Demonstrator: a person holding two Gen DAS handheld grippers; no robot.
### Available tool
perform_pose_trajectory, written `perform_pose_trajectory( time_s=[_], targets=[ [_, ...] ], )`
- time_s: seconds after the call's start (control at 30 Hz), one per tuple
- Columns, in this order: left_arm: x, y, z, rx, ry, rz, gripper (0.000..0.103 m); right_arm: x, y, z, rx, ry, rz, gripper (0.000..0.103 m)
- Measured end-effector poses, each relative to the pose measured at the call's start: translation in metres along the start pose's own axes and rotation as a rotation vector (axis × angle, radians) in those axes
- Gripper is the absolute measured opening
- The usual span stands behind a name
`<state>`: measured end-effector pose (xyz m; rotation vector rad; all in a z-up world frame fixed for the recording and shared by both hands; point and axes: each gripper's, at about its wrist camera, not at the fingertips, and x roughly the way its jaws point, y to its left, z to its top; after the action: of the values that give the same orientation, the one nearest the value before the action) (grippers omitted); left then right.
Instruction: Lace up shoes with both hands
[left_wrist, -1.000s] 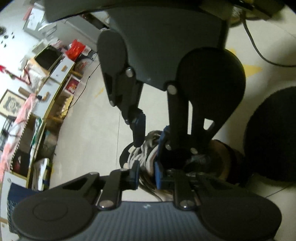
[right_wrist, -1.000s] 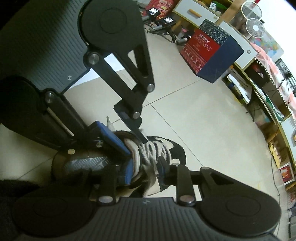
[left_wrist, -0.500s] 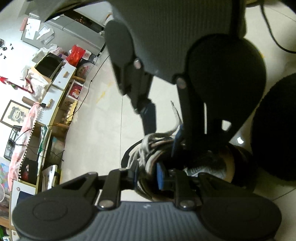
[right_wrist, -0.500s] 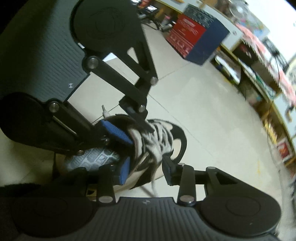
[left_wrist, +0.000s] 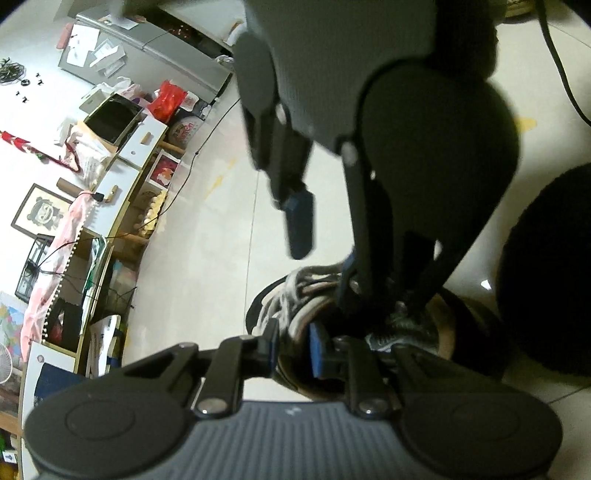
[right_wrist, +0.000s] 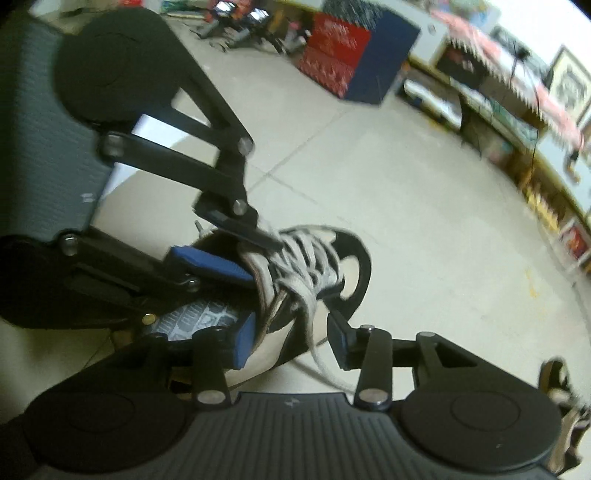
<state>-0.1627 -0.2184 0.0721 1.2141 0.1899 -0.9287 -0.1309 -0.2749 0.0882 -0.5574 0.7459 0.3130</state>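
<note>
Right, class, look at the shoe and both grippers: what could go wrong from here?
1. The loose lace hangs between the right gripper's open jaws, unpinched, so it could slip away.
2. The left gripper seems to pinch only the shoe's rim. A tug might drag the shoe across the smooth floor.

A black-and-white shoe (right_wrist: 343, 258) sits upright on the pale tiled floor, its toe pointing away. Grey-white laces (right_wrist: 314, 258) criss-cross up its front in several rows, bunched and loose near the tongue. One lace end (right_wrist: 321, 358) trails off the side onto the floor. The collar gapes open, showing a patterned grey insole (right_wrist: 199, 317) inside and a brownish lining.
</note>
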Motion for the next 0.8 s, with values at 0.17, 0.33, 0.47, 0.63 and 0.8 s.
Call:
perform_pose_trajectory(
  time_s=[0.17, 0.33, 0.47, 0.63, 0.8],
  targets=[
    [-0.001, 0.006, -0.001, -0.071, 0.006, -0.014, 0.018, -0.012, 0.03, -0.005, -0.253, -0.113, -0.068, 0.009],
    [0.0, 0.009, -0.002, -0.067, 0.014, -0.024, 0.018, -0.006, 0.029, -0.005, -0.285, -0.099, -0.052, 0.015],
    [-0.001, 0.008, -0.002, -0.033, 0.016, -0.027, 0.018, -0.014, 0.025, -0.005, -0.311, -0.119, 0.019, 0.018],
    [-0.003, 0.007, -0.004, 0.011, 0.016, -0.032, 0.019, -0.014, 0.031, -0.008, -0.373, -0.128, 0.009, 0.017],
    [-0.002, 0.008, -0.006, 0.034, 0.026, -0.031, 0.021, -0.005, 0.04, -0.005, -0.495, -0.122, -0.052, 0.019]
  ],
)
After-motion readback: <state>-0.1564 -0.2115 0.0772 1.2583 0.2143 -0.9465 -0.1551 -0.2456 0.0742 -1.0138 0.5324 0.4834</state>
